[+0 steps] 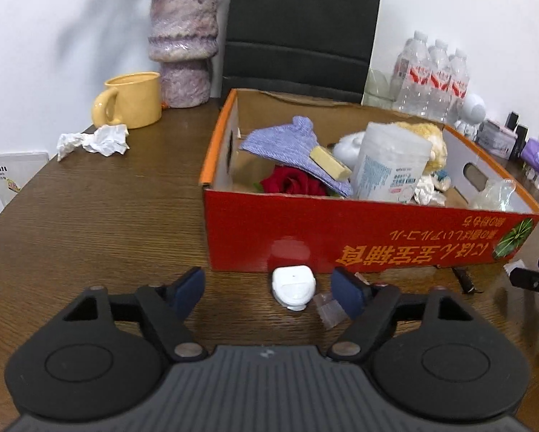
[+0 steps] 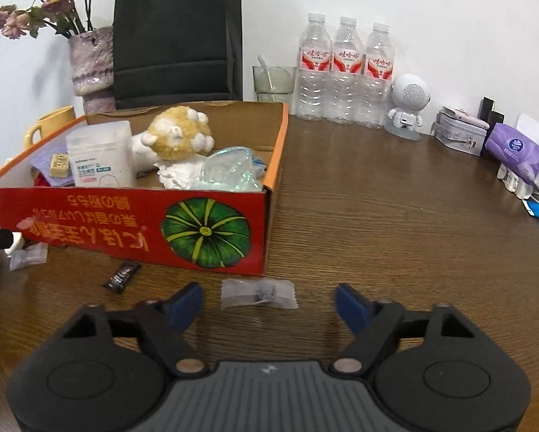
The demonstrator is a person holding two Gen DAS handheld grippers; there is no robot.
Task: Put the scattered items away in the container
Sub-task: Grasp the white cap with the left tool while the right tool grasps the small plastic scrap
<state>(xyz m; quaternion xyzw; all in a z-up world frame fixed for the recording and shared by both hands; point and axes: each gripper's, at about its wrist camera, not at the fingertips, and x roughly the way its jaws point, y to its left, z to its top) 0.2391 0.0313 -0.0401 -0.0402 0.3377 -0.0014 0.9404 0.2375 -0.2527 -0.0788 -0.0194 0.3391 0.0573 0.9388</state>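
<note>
The left hand-held gripper [image 1: 267, 288] hangs low over the desk [image 1: 107, 216], its jaws spread wide around a small white plastic case [image 1: 293, 287] that lies just in front of the red cardboard box [image 1: 377, 237]; nothing is gripped. The right hand-held gripper [image 2: 269, 300] is equally wide, straddling a clear sachet [image 2: 258, 293] on the desk, again without contact.

Risks, as I judge them: the white case sits close to the box wall, so a closing pad could nudge it against the cardboard or skid it sideways on the smooth wood. A crumpled clear wrapper [image 1: 328, 310] lies touching the left gripper's right pad and may be pinched along with the case. The sachet is flat and thin, so the pads may slide over it or only crease it. A dark snack wrapper [image 2: 122, 275] and a crumpled tissue [image 1: 94, 140] by the yellow mug [image 1: 130, 100] remain loose.

The box carries upside-down orange Japanese lettering beside a green pumpkin picture [image 2: 206, 232]. The bottle labels and the tub's print are too small to read.
</note>
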